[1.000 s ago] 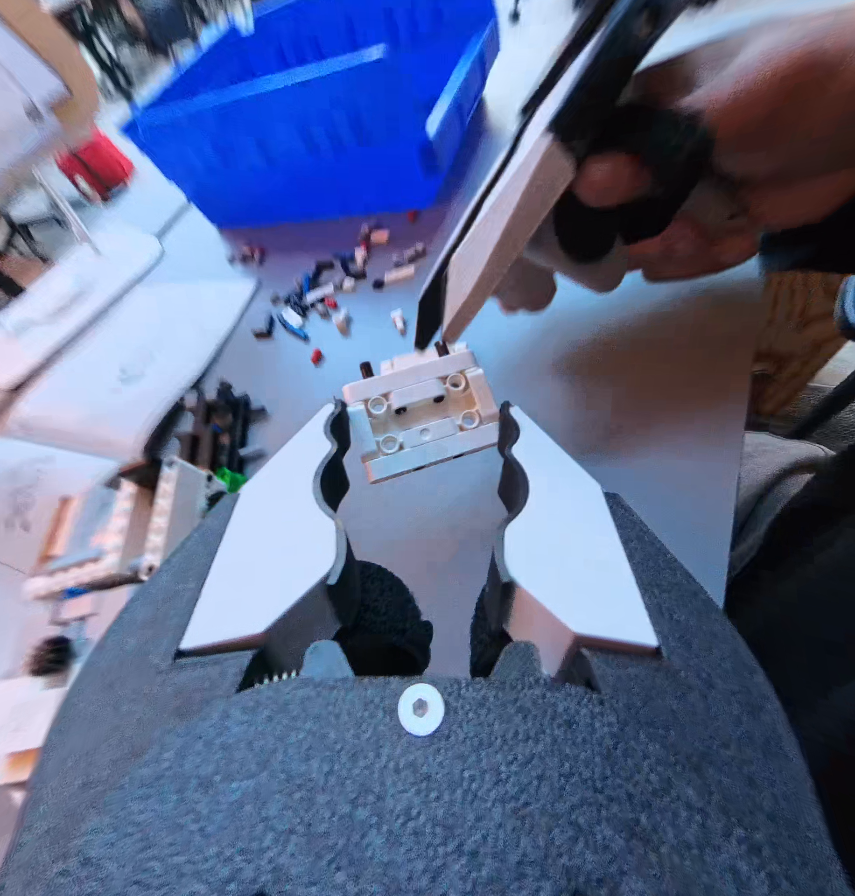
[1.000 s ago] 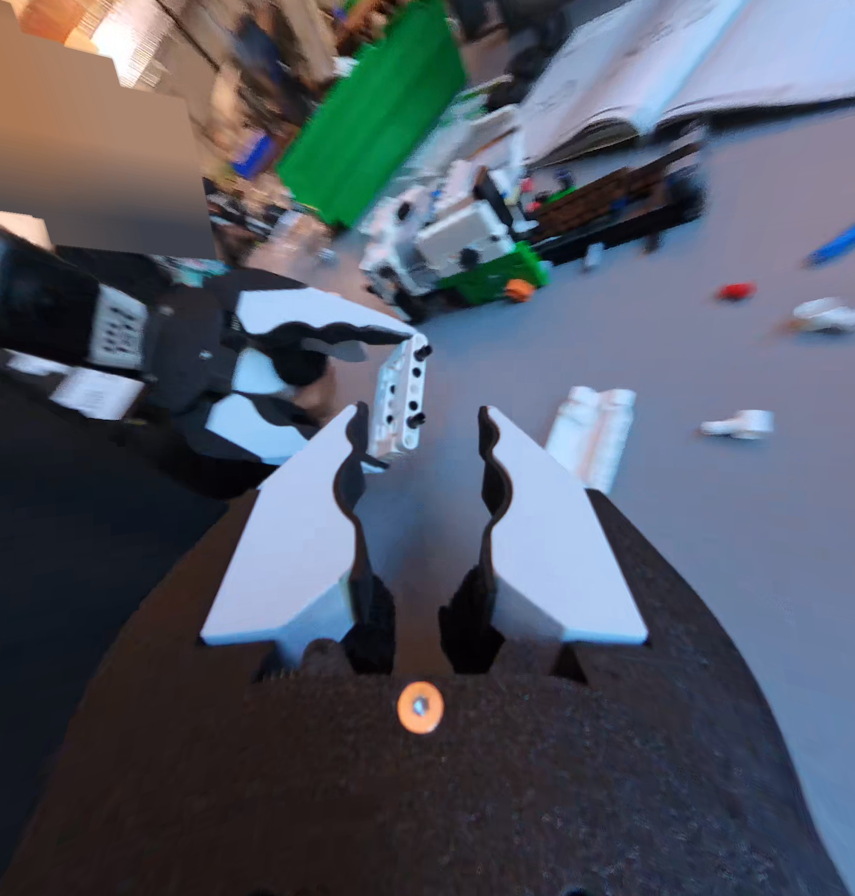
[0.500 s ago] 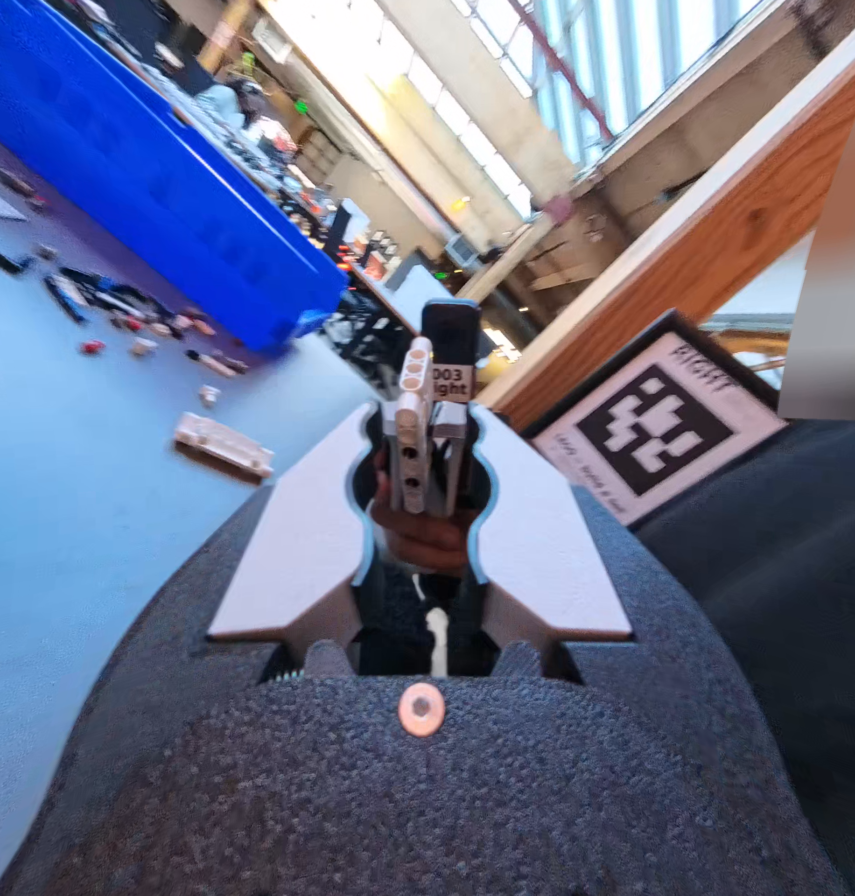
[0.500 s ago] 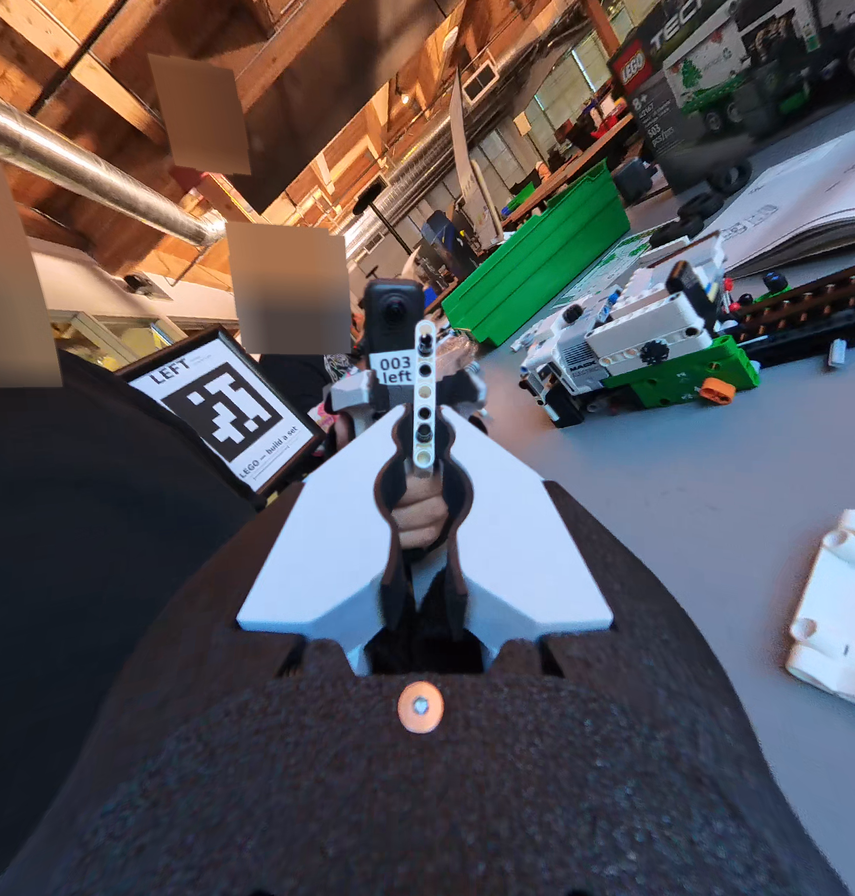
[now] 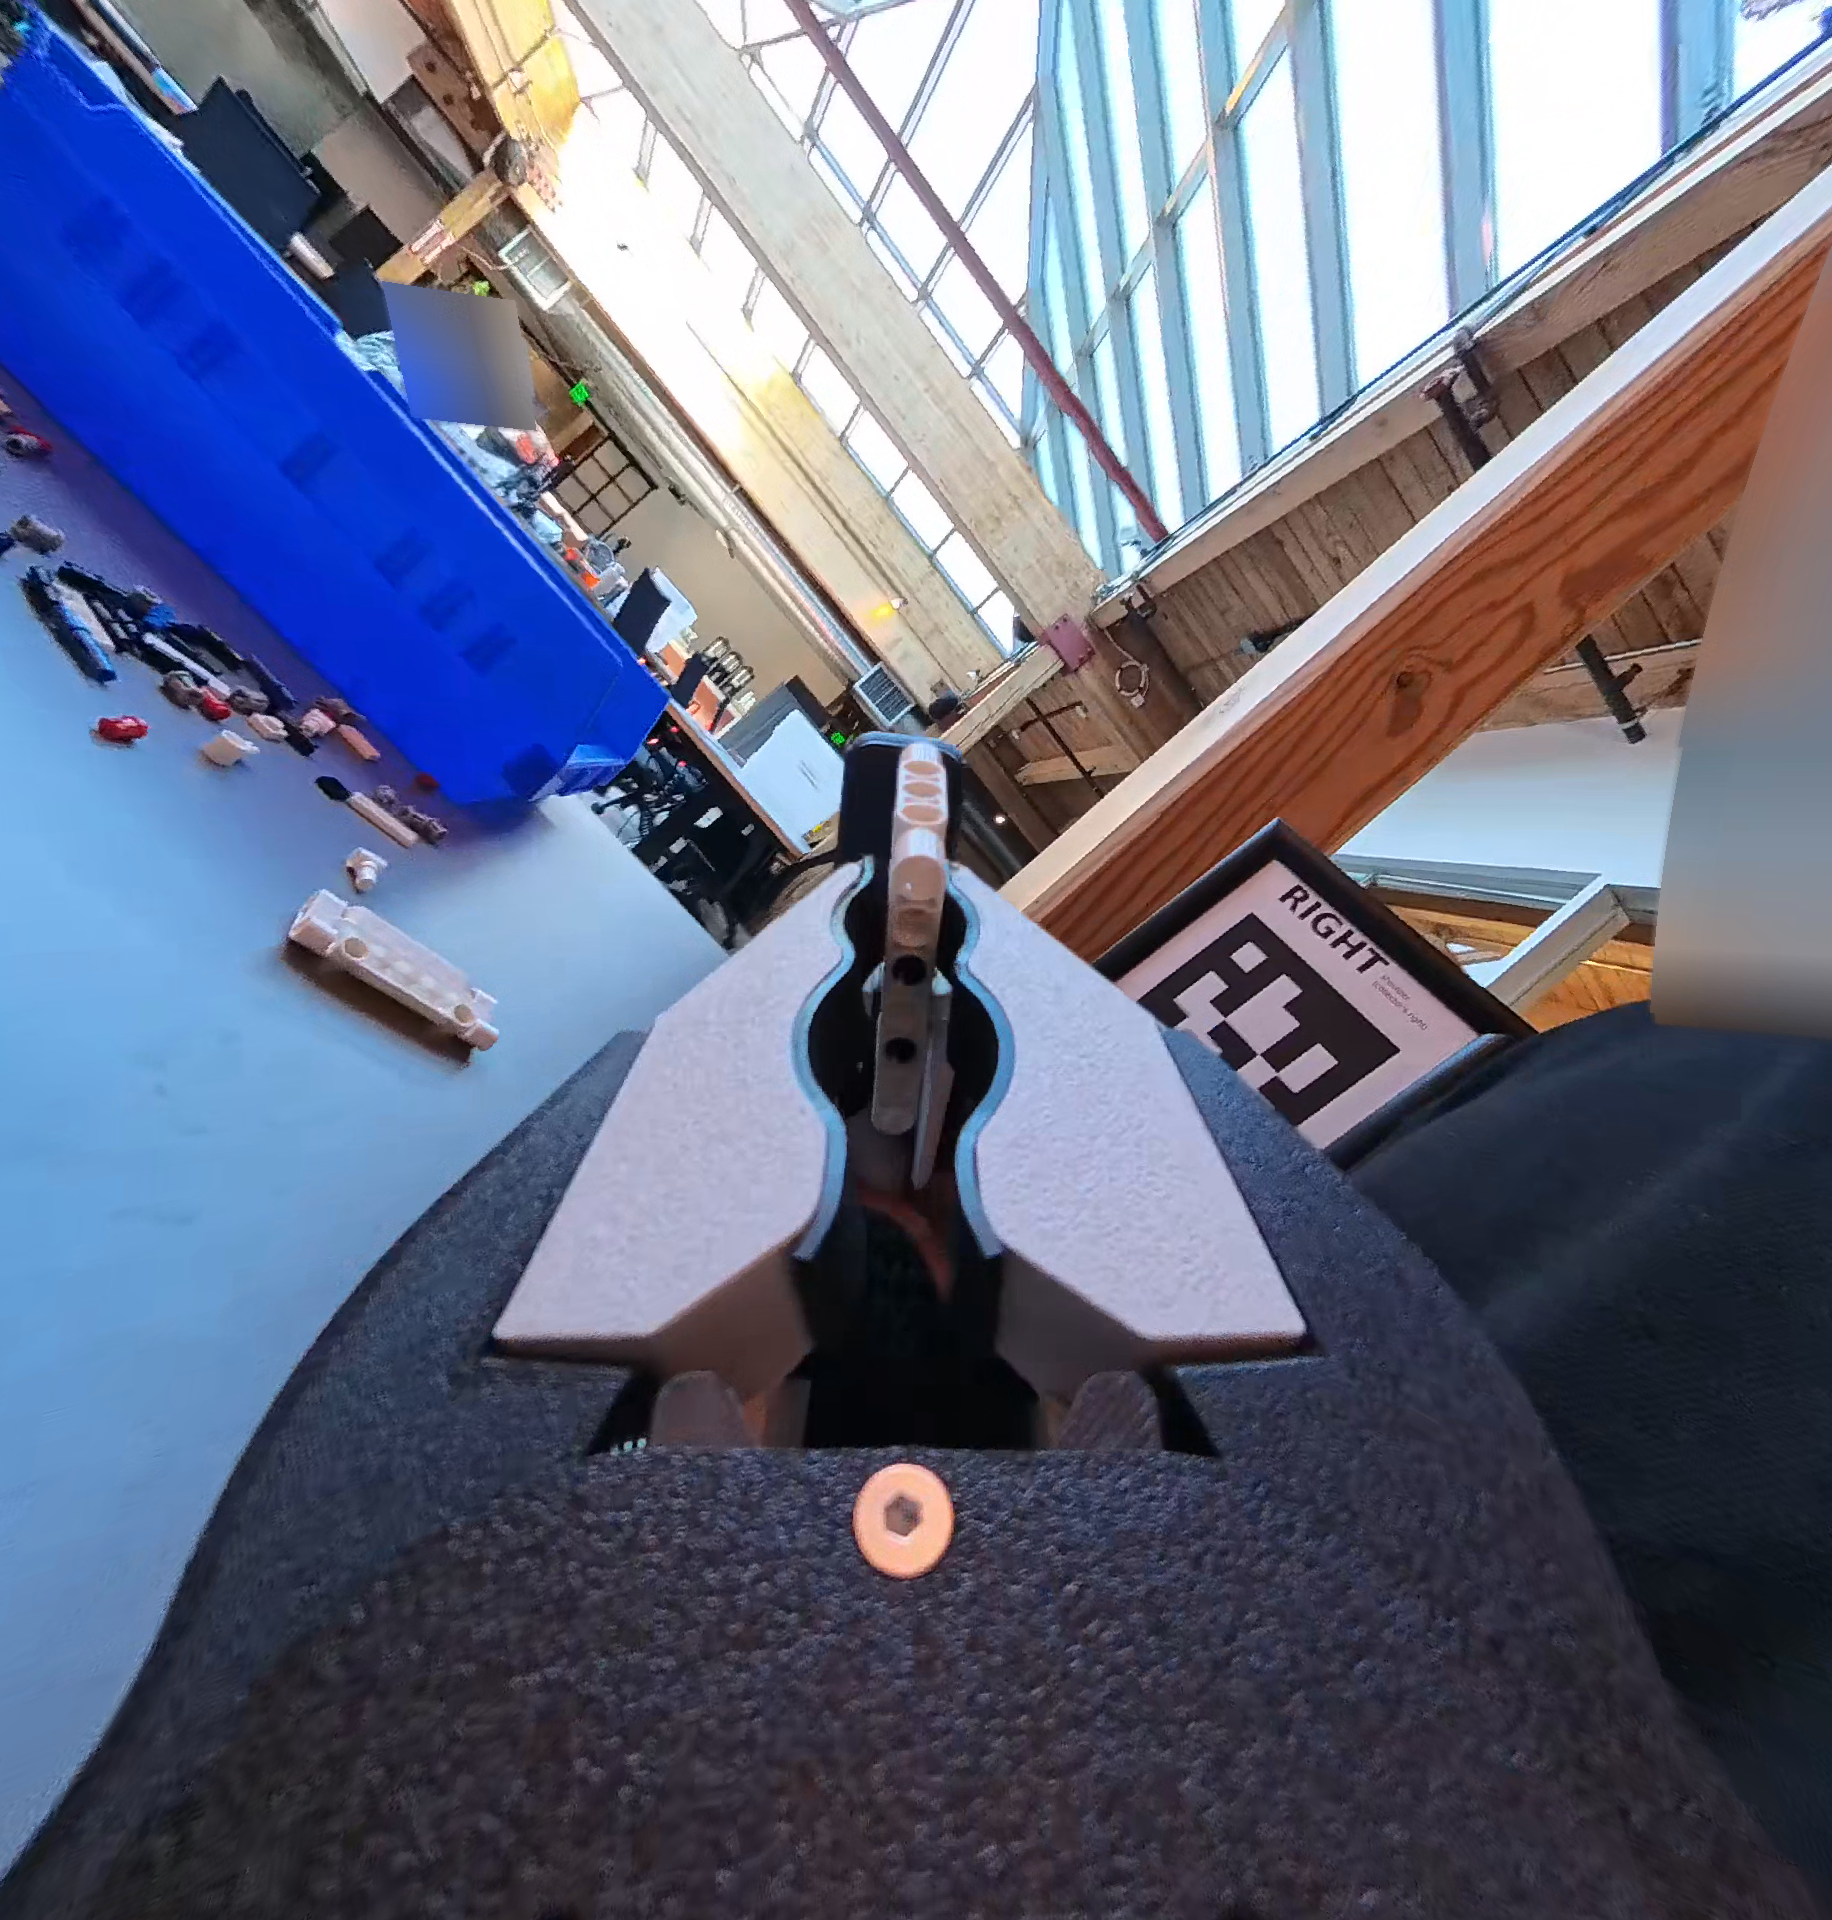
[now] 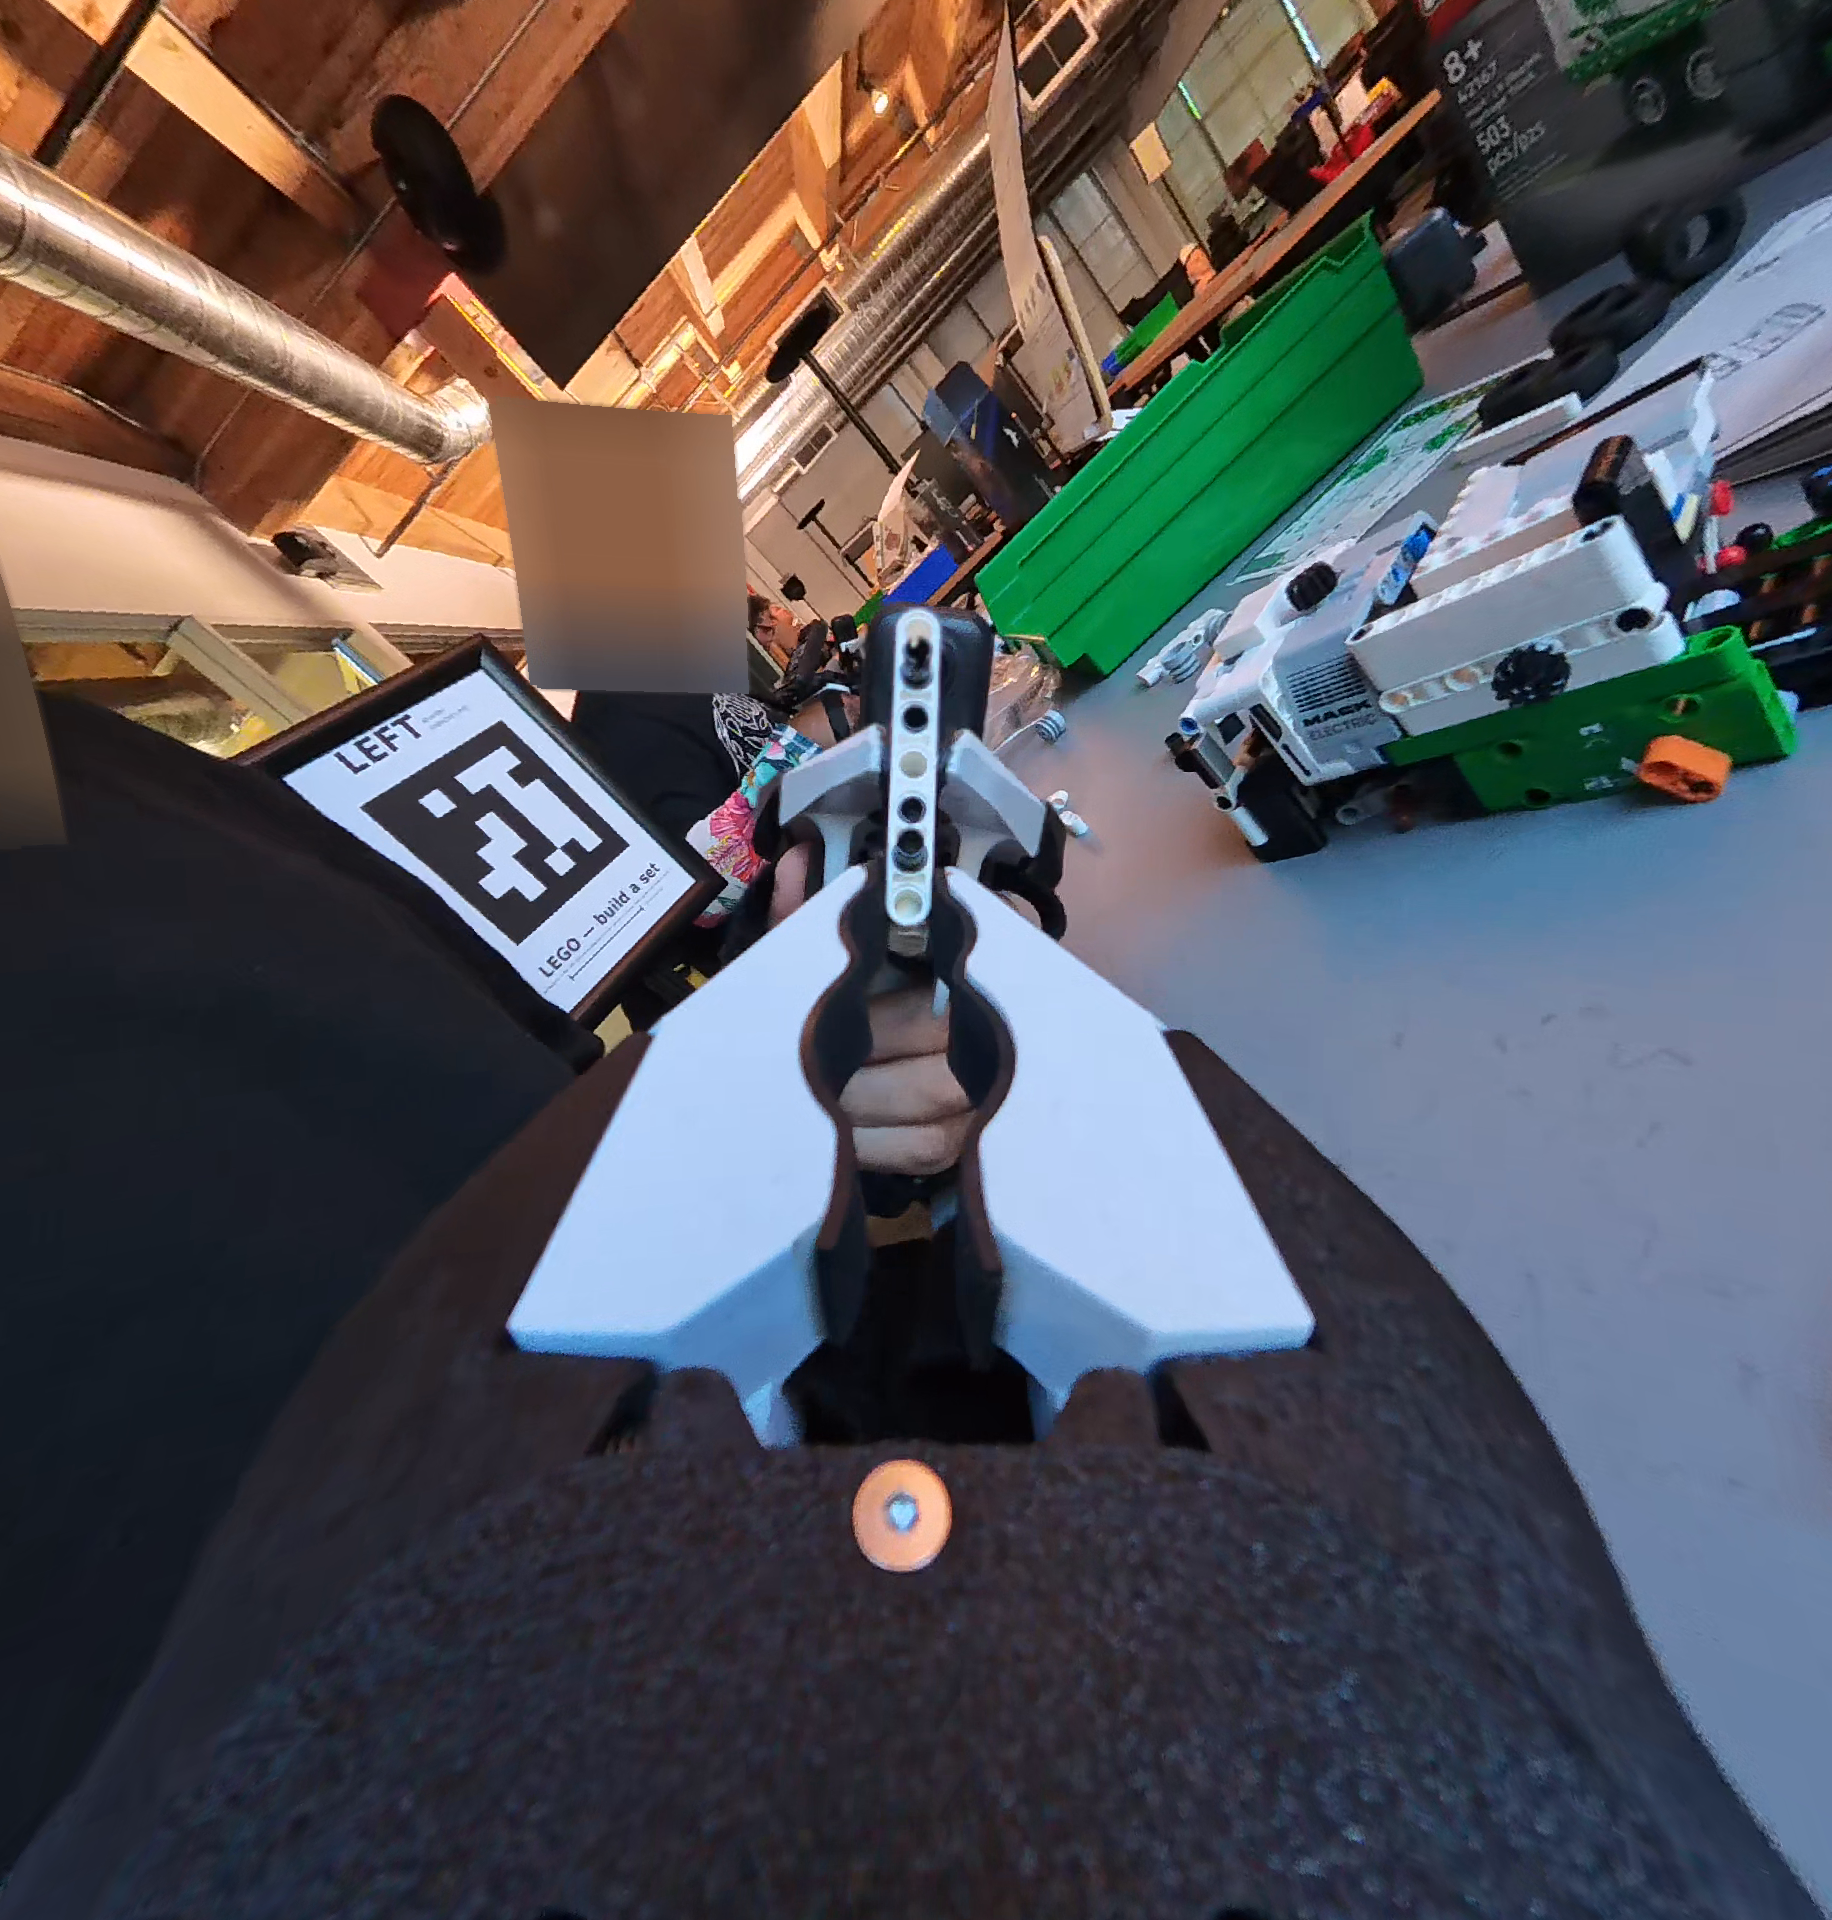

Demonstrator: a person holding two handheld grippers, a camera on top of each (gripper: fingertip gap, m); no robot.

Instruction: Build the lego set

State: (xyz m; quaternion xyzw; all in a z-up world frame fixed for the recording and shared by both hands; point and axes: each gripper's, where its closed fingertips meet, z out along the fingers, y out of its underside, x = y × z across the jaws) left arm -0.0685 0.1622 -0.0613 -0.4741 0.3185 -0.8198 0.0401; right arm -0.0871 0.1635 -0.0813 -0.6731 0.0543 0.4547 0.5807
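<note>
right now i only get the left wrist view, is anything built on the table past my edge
observer: Yes, a partly built white and green truck stands on the grey table.
operator: any bin near it
observer: A green bin sits behind the truck.
operator: is the right gripper on the white beam
observer: It appears so. Its jaws look closed on the beam's near end.
</note>
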